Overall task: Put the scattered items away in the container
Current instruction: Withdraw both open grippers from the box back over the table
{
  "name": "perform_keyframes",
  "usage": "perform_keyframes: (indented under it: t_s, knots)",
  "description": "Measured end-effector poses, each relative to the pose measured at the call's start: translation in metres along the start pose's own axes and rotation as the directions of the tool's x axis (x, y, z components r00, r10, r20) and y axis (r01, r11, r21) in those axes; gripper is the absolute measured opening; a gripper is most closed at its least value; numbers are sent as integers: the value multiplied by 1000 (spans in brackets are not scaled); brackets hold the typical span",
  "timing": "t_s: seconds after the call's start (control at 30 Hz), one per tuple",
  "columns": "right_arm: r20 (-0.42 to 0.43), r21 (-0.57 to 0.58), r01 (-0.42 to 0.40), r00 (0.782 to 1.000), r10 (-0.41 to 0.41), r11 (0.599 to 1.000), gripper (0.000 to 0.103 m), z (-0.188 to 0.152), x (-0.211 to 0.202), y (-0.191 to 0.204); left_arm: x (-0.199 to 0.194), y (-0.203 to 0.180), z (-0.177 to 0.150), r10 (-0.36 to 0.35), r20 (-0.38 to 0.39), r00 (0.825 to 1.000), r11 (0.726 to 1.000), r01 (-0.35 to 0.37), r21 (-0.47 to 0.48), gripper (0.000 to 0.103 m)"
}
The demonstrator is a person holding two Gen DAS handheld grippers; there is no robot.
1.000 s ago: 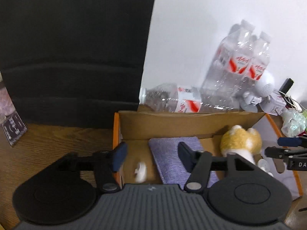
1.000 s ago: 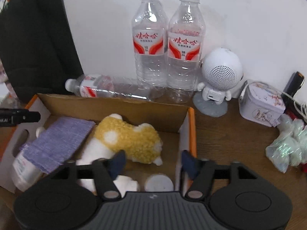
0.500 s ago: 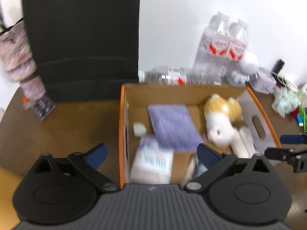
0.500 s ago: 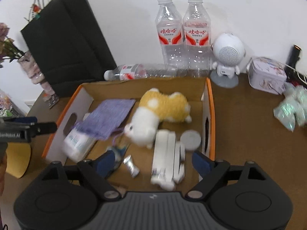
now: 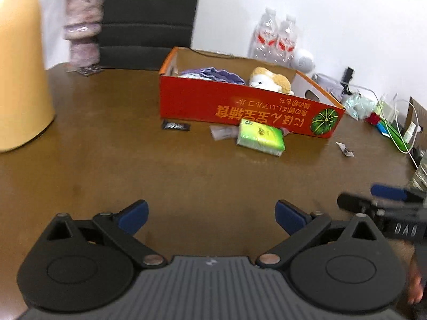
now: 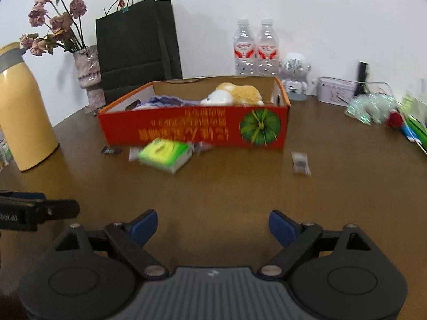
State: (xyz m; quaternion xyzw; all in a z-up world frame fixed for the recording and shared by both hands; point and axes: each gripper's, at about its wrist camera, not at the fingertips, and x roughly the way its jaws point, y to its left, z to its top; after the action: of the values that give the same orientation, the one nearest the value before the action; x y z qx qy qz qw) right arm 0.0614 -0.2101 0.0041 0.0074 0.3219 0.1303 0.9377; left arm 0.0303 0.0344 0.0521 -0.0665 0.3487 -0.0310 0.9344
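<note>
A red cardboard box (image 5: 245,109) (image 6: 192,128) stands on the brown table and holds a plush dog (image 5: 269,81) (image 6: 234,96) and a purple cloth (image 5: 213,73) (image 6: 170,100). In front of it lie a green tissue pack (image 5: 260,137) (image 6: 165,154), a black sachet (image 5: 175,126) (image 6: 110,150), a clear wrapper (image 5: 222,132) and a small packet (image 5: 345,150) (image 6: 300,162). My left gripper (image 5: 210,216) and right gripper (image 6: 213,226) are both open and empty, low over the table, well short of the box.
A yellow flask (image 6: 24,106) (image 5: 21,64) stands at the left. A vase of dried flowers (image 6: 88,72), a black bag (image 6: 138,42), two water bottles (image 6: 256,46), a white speaker (image 6: 296,77), a tin (image 6: 336,93) and cables line the back and right.
Both grippers have pulled back and down from over the box to low above the table in front of it. The left jaws opened wide after dropping a small white item in.
</note>
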Motion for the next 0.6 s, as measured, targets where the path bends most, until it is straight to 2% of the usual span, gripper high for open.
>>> perform_keyframes:
  t_s: [0.1, 0.23, 0.3, 0.37, 0.43, 0.6]
  knots:
    - [-11, 4, 1, 1000, -1, 1000, 90, -18, -10, 9, -2, 1, -14, -2, -7, 1000, 1000, 2, -15, 103]
    - [-13, 16, 1, 1000, 0, 1000, 95, -33, -15, 10, -3, 0, -25, 62, 2, 998, 998, -62, 22, 103]
    - [-25, -5, 25, 999, -26, 1000, 96, -34, -15, 10, -2, -1, -28, 82, 11, 997, 996, -83, 40, 103]
    - [-37, 0, 24, 999, -24, 1000, 103, -35, -14, 10, 0, -5, -29, 101, 4, 995, 993, -101, 67, 103]
    - [-43, -12, 38, 998, -38, 999, 103, -35, -12, 12, 1, -11, -31, 126, -3, 992, 987, -125, 101, 103]
    - [-51, -33, 54, 997, -55, 998, 103, -36, -10, 15, 2, -11, -32, 120, -2, 993, 987, -119, 104, 103]
